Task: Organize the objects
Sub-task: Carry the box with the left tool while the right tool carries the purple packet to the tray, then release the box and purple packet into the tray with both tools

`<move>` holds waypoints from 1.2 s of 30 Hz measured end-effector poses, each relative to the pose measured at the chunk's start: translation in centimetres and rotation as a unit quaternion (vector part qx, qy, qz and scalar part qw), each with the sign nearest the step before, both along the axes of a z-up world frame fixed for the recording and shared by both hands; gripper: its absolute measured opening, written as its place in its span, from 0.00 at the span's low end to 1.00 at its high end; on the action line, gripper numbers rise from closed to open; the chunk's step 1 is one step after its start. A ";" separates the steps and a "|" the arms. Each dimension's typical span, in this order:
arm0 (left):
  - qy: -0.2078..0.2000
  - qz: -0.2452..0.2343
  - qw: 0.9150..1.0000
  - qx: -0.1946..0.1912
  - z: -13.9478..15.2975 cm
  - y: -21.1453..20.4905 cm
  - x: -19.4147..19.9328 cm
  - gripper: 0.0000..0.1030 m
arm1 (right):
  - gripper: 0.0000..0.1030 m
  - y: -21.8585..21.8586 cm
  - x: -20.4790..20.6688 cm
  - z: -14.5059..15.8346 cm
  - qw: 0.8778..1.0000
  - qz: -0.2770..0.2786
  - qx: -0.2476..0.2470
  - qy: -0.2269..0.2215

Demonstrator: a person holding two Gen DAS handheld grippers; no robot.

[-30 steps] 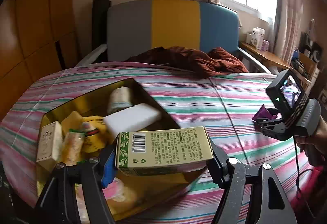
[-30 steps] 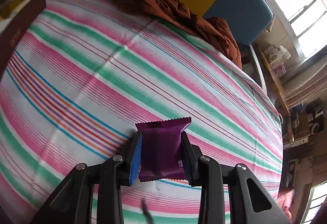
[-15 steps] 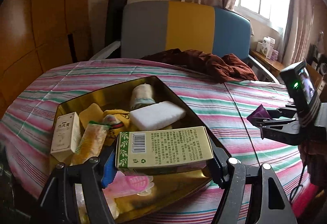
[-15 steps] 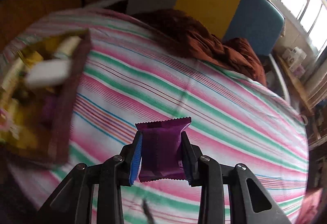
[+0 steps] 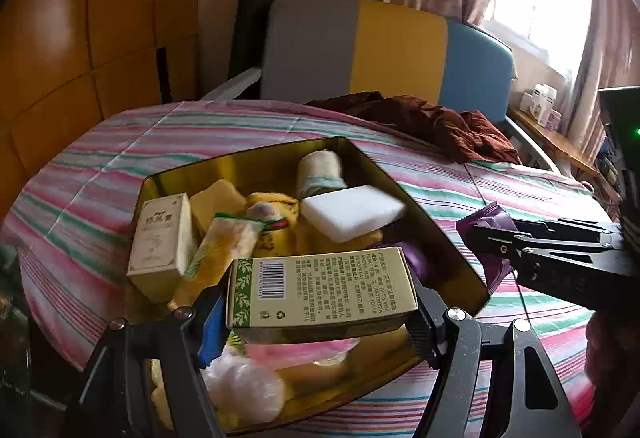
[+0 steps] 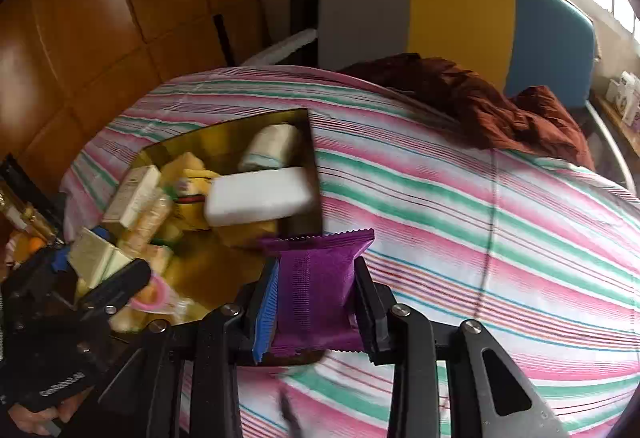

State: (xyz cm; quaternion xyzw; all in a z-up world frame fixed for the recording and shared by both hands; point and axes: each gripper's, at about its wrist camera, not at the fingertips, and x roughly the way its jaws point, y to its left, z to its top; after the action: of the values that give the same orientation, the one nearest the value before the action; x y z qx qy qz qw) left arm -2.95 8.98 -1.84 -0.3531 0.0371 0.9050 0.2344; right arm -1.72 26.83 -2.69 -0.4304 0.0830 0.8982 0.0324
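Observation:
My left gripper [image 5: 316,314] is shut on a pale green carton [image 5: 320,288] with a barcode, held above the near part of a gold tin tray [image 5: 444,238]. The tray holds a white sponge block [image 5: 352,212], a cream box [image 5: 160,238], a roll [image 5: 320,170] and several snack packets. My right gripper [image 6: 316,312] is shut on a purple snack packet [image 6: 316,278], at the tray's right rim [image 6: 316,174]. In the left wrist view that gripper and its packet [image 5: 494,238] hang just right of the tray. The left gripper with its carton [image 6: 96,258] shows at the lower left of the right wrist view.
The tray sits on a bed with a pink, green and white striped sheet [image 6: 480,218]. A brown cloth [image 6: 480,98] lies by the grey, yellow and blue headboard [image 6: 460,6]. Wooden panels [image 5: 80,38] stand at the left. A shelf with small boxes [image 5: 544,106] is by the window.
My right gripper has swung left with the purple packet, from over the bare sheet to the tray's right rim. My left gripper has moved in over the tray with its carton.

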 end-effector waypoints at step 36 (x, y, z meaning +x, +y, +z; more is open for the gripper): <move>0.015 0.093 0.996 0.004 1.7 -4.2 -2.5 0.99 | 0.47 -4.1 0.0 0.1 0.999 -0.014 0.029 0.031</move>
State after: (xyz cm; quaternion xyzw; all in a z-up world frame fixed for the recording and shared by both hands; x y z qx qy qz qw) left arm -5.40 4.80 -0.16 -0.3401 0.0040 0.9283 0.1502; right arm -1.74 22.74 -2.56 -0.3997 0.0643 0.9128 0.0547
